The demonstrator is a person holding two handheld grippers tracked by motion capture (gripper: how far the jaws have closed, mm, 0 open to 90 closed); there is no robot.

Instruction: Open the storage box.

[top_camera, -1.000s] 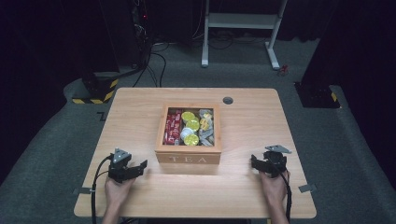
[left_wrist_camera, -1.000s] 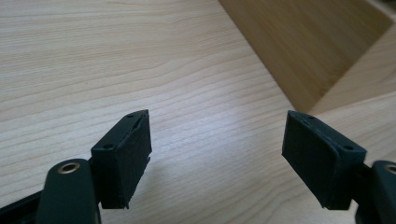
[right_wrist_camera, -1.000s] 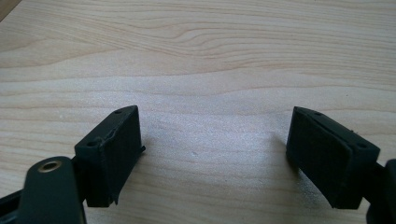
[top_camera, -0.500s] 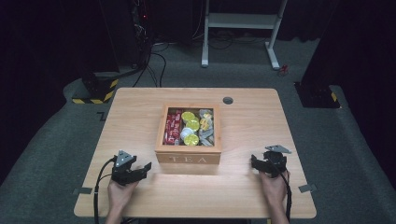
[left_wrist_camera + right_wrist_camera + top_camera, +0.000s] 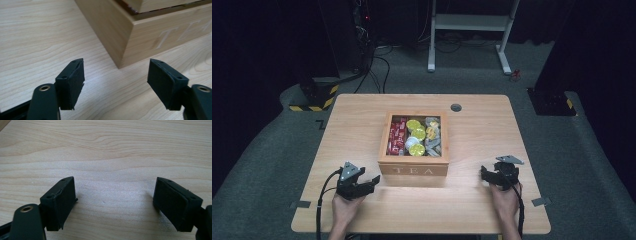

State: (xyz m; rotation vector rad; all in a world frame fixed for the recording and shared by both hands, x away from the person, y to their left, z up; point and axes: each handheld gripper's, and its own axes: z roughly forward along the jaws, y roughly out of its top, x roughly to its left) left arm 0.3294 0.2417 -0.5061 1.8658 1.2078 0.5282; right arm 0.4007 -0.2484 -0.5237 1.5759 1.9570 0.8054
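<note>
An open wooden box lettered TEA stands mid-table, holding red packets, yellow round pieces and grey sachets. My left gripper lies on the table just left of the box's front left corner, pointing at it. In the left gripper view that corner sits close ahead of the left gripper, whose jaws are open, have just been closing a little, and hold nothing. My right gripper rests right of the box. The right gripper is open over bare wood.
A round cable hole sits in the table behind the box. Beyond the far edge are a white desk frame, floor cables and a yellow-black striped base. Both forearms come in over the near edge.
My left gripper has slid right, closer to the box's front left corner. The right gripper and the box have stayed put.
</note>
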